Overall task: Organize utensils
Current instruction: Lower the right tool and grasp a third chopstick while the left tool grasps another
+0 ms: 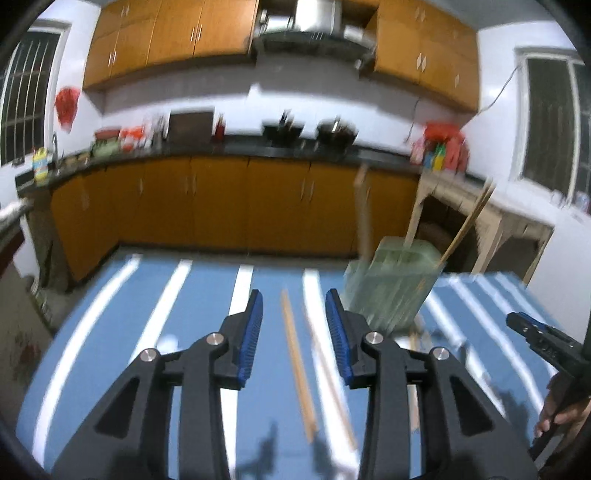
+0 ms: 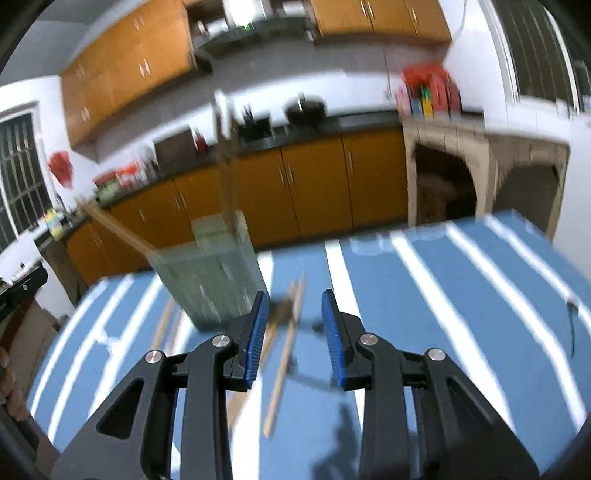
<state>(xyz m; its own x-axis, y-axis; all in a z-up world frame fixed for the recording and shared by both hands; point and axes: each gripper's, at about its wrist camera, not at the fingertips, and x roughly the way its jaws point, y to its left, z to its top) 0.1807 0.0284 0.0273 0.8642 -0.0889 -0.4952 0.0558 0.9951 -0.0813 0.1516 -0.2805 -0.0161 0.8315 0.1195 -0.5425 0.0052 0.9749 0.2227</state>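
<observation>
Both pairs of tongs are spread and hold nothing. The left tongs straddle two chopsticks lying on the striped tabletop, probably lined up for a pick. The right tongs hover over another loose pair. A clear glass holder stands far right, already keeping several sticks upright, likely the collecting place. Blur leaves no writing readable.

A home kitchen is shown. Orange wall cabinets and base cabinets are set along the far wall, a steel range hood is mounted above a dark countertop, and pots are kept there.
</observation>
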